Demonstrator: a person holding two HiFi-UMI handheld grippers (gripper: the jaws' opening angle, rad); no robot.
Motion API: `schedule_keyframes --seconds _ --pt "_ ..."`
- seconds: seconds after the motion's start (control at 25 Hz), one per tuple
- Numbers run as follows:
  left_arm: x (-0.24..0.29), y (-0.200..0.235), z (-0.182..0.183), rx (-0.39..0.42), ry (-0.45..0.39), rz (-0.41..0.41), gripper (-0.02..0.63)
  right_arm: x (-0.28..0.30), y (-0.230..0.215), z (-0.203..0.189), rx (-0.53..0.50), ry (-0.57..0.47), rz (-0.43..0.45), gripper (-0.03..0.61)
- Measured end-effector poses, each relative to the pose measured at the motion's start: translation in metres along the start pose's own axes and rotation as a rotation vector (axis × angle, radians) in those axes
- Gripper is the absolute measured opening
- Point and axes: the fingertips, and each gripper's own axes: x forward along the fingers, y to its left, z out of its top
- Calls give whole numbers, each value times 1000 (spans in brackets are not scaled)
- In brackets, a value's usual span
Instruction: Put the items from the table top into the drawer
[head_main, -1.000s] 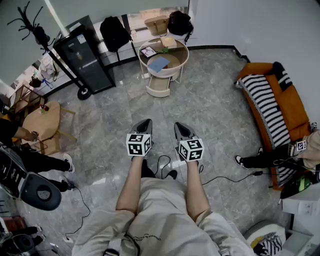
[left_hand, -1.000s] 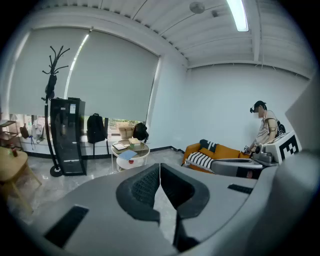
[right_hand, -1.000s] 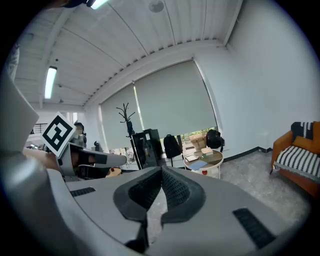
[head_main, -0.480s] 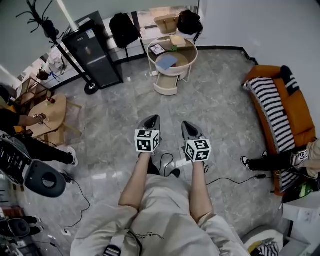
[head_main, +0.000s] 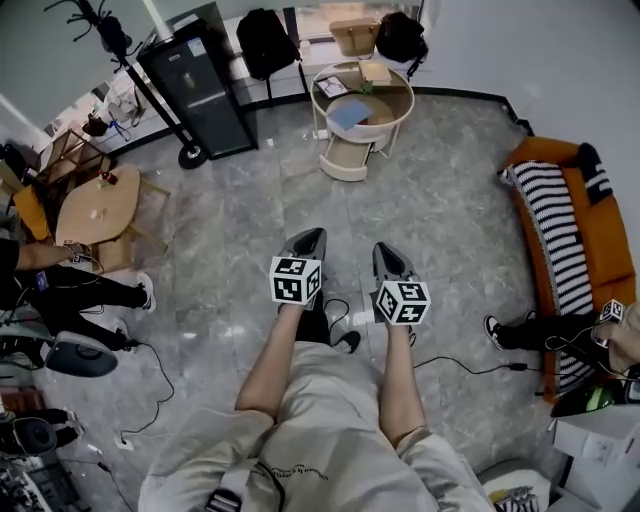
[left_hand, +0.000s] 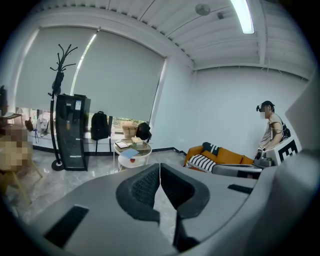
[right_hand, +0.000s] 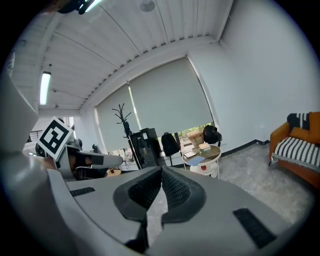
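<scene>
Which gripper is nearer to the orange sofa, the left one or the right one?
Right. The right gripper is on the side of the orange sofa, yet well apart from it; the left gripper is farther away, beyond the right one.

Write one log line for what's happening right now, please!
left hand-held gripper: shut, empty | right hand-held gripper: shut, empty | round table: far ahead, items on top | drawer: open

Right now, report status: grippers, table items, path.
Left gripper shut, empty; right gripper shut, empty. Items on round table across the room, none picked; drawer beneath stands open. Bare floor between, cable by the feet.
</scene>
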Motion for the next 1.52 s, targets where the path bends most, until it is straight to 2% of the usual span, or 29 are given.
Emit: schedule_keyframes --seconds 0.12,0.28,0.44,0.64,0.92,1.28,1.52 --pt "10 0 9 12 0 -20 22 7 -8 6 19 0 -13 34" --pt "30 8 26 -3 -16 -30 23 24 -11 13 -7 14 -2 34" --pt "61 6 40 24 -5 -61 23 44 -30 25 -14 22 -14 34" --pt "102 15 77 41 -11 -81 23 77 -49 49 -8 15 -25 34" --pt "166 42 119 22 2 -102 21 139 -77 85 9 28 -33 34" --pt "236 109 145 5 53 -118 23 230 -97 105 57 59 -48 34" --pt "275 182 171 -63 57 -107 23 290 -99 116 63 94 -81 34"
